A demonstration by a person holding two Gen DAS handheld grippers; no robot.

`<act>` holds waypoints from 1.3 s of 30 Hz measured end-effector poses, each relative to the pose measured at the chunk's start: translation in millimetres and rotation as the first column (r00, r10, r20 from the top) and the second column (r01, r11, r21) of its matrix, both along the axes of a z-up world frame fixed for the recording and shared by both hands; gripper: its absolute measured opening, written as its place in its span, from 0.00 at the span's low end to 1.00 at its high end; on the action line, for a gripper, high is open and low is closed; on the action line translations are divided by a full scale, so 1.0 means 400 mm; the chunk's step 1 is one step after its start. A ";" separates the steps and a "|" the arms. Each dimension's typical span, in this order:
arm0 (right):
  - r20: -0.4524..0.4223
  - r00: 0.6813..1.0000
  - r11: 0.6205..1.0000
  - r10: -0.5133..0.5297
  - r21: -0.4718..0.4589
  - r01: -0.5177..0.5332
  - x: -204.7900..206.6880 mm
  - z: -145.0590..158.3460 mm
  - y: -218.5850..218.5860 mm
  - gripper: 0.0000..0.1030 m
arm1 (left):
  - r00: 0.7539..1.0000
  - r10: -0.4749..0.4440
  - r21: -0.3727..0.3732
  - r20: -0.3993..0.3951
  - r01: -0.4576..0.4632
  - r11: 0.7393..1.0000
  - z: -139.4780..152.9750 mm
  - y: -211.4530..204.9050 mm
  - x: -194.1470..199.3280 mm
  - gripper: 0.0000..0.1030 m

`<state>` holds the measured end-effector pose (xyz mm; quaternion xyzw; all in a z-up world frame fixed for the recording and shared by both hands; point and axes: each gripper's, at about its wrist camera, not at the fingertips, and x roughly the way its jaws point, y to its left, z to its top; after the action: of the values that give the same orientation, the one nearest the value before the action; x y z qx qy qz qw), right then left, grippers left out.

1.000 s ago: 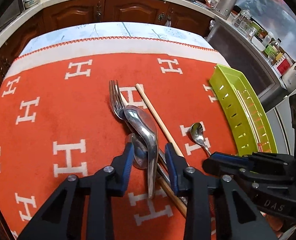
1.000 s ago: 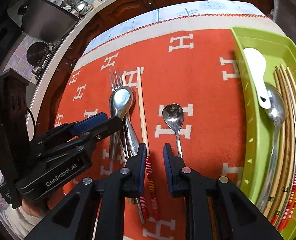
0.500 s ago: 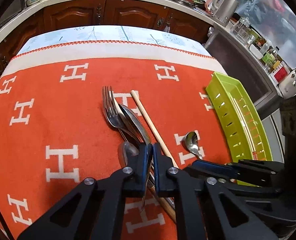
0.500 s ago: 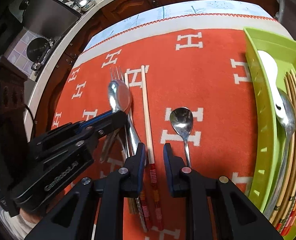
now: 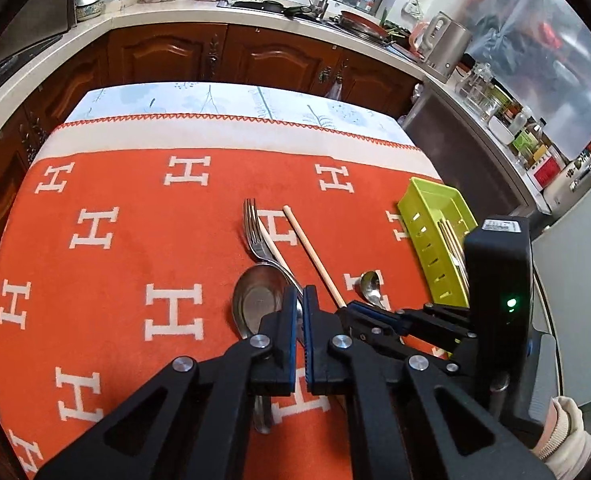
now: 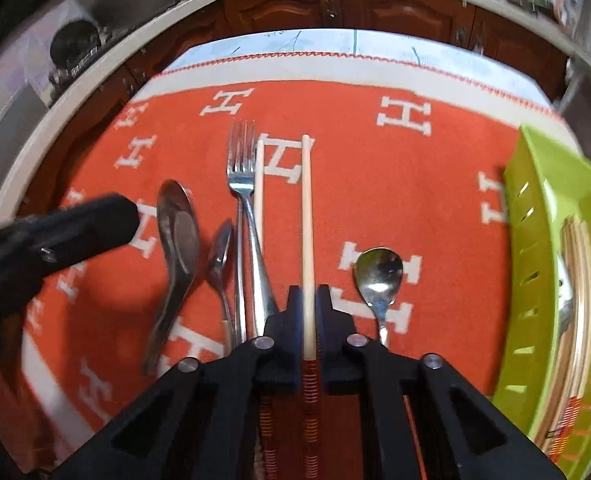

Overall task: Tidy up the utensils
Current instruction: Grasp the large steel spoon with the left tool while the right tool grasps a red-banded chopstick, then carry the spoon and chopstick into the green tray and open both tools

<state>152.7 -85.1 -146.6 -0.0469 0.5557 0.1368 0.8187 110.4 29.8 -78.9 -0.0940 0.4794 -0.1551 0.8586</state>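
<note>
One pale chopstick [image 6: 306, 216] — red-banded at its handle end.

Bare cloth [image 5: 127, 264] left, green tray [image 5: 435, 236] blocking right

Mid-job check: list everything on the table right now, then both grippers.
cloth: 1, orange with white H marks, covers table
tray: 1, green, right edge
tray chopsticks: several, pale, inside tray
held chopstick: 1, pale, mid-cloth
free chopstick: 1, pale, beside fork
fork: 1 seen, steel, centre-left
large spoon: 1, steel, leftmost
small spoons: 2, steel, one by large spoon, one nearer tray
left hand-held gripper: black, shut, at large spoon
right hand-held gripper: black, shut on held chopstick
</note>
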 end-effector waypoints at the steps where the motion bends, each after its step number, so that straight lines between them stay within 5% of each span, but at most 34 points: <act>1: 0.000 1.000 1.000 -0.003 -0.001 0.003 -0.001 0.001 0.001 0.06 | 1.000 0.001 0.005 -0.003 -0.001 1.000 -0.002 0.000 -0.004 0.01; 5: -0.022 0.999 0.999 -0.027 0.043 0.028 -0.003 0.004 -0.022 0.05 | 0.999 0.015 0.036 -0.036 -0.013 0.999 -0.027 0.004 -0.013 0.05; 10: -0.030 0.999 0.997 -0.044 0.068 0.046 -0.016 0.011 -0.047 0.05 | 0.995 0.068 0.026 -0.080 -0.066 0.997 -0.060 0.044 -0.012 0.51; 12: -0.032 0.998 0.996 -0.048 0.073 0.051 -0.022 0.013 -0.055 0.05 | 0.993 0.084 0.023 -0.081 -0.083 0.996 -0.069 0.061 -0.004 0.54; 20: -0.014 0.999 0.994 -0.048 0.102 0.049 -0.042 0.030 -0.071 0.05 | 0.991 0.102 0.076 -0.089 -0.095 0.993 -0.148 0.081 0.062 0.53; 29: -0.024 0.998 0.993 -0.062 0.101 0.064 -0.057 0.017 -0.092 0.05 | 1.000 0.012 0.166 0.029 -0.017 0.986 -0.166 0.019 0.075 0.53; 34: -0.018 0.998 0.992 -0.066 0.106 0.068 -0.059 0.013 -0.092 0.05 | 0.995 -0.039 0.224 0.092 0.018 0.974 -0.169 -0.010 0.061 0.38; 39: -0.019 0.997 0.991 -0.071 0.110 0.072 -0.059 0.014 -0.092 0.05 | 0.993 -0.054 0.178 0.104 0.034 0.983 -0.167 -0.009 0.052 0.12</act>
<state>129.1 -121.8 -141.1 0.0195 0.5547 0.1382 0.8203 131.2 26.1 -145.9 0.0013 0.4459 -0.1360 0.8847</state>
